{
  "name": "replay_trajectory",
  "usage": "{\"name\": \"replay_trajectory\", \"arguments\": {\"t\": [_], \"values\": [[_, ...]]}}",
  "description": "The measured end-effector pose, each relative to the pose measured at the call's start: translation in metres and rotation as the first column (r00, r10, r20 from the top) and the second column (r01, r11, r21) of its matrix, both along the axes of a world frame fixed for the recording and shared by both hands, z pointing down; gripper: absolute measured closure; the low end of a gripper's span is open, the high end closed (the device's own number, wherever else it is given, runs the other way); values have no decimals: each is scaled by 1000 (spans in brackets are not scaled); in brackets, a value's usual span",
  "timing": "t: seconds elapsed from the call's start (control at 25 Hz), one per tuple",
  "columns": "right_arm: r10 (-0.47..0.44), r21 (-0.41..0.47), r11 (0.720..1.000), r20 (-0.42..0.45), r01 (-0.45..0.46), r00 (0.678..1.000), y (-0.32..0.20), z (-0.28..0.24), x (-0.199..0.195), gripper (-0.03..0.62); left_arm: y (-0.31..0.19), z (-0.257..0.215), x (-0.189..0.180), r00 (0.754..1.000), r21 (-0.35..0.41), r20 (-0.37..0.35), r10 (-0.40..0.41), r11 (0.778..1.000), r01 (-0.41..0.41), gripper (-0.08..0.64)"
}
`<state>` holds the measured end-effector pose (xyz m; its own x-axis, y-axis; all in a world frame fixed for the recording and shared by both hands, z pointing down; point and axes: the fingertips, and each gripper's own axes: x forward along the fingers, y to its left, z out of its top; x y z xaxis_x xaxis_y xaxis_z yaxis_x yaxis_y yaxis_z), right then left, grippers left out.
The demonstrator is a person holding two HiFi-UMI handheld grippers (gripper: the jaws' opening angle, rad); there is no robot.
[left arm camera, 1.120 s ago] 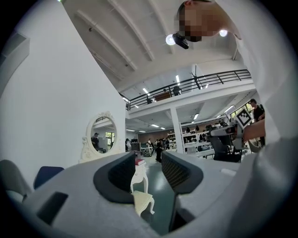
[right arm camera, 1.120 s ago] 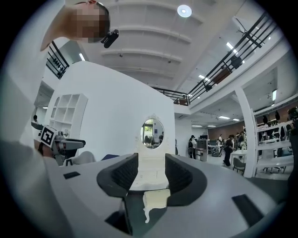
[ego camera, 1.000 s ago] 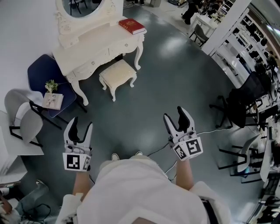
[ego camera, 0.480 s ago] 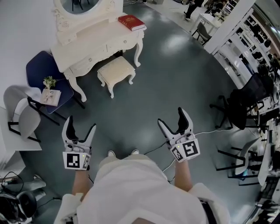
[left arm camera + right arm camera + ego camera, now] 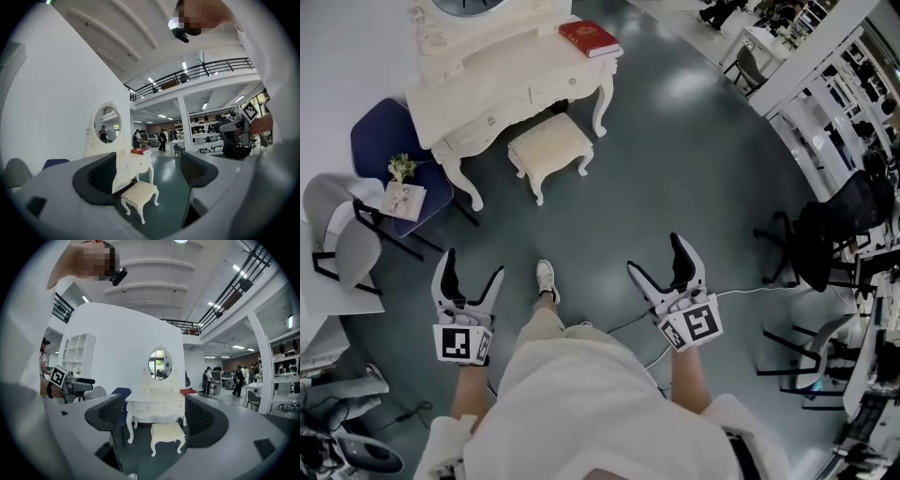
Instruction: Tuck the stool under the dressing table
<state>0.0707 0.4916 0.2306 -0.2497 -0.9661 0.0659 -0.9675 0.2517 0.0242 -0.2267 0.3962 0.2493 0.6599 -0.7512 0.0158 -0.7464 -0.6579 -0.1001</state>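
Observation:
A cream stool (image 5: 548,148) with carved legs stands on the grey floor just in front of the white dressing table (image 5: 502,80), partly out from under it. The stool (image 5: 139,195) also shows between the left jaws, and the stool (image 5: 167,436) shows between the right jaws, far off in both. My left gripper (image 5: 469,278) is open and empty at the lower left of the head view. My right gripper (image 5: 661,262) is open and empty too, at the lower middle. Both are well short of the stool and point level toward it.
A red book (image 5: 589,38) lies on the table's right end, under an oval mirror (image 5: 160,364). A blue chair (image 5: 386,141) and a grey chair (image 5: 342,239) with a small plant (image 5: 398,169) stand left. Black office chairs (image 5: 825,234) and a white cable (image 5: 741,292) are right.
Both grippers' jaws have spread wider. The person has stepped forward, one white shoe now ahead, and both grippers have sunk a little; the table and stool sit nearer.

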Motion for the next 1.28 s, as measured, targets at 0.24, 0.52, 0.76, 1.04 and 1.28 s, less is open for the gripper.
{"name": "replay_trajectory", "arguments": {"t": [0.24,0.52,0.76,1.04,1.28], "values": [[3,-30,1000,6,-2,1000,-107,13,25,193,-111,14,17,1000,-17,-13,-24,1000,24,133],[-81,-27,996,-65,79,995,-284,-22,15,193,-262,14,53,999,-42,-22,41,998,-41,133],[-98,-78,993,-50,94,994,-355,-10,12,193,-336,24,85,995,-77,-22,99,992,-100,133],[-92,-132,988,-35,86,995,-403,10,51,195,-386,30,126,992,-104,-7,125,987,-125,141],[-155,-143,978,-17,151,988,-455,15,95,201,-422,23,150,999,-88,7,39,995,-38,141]]}}
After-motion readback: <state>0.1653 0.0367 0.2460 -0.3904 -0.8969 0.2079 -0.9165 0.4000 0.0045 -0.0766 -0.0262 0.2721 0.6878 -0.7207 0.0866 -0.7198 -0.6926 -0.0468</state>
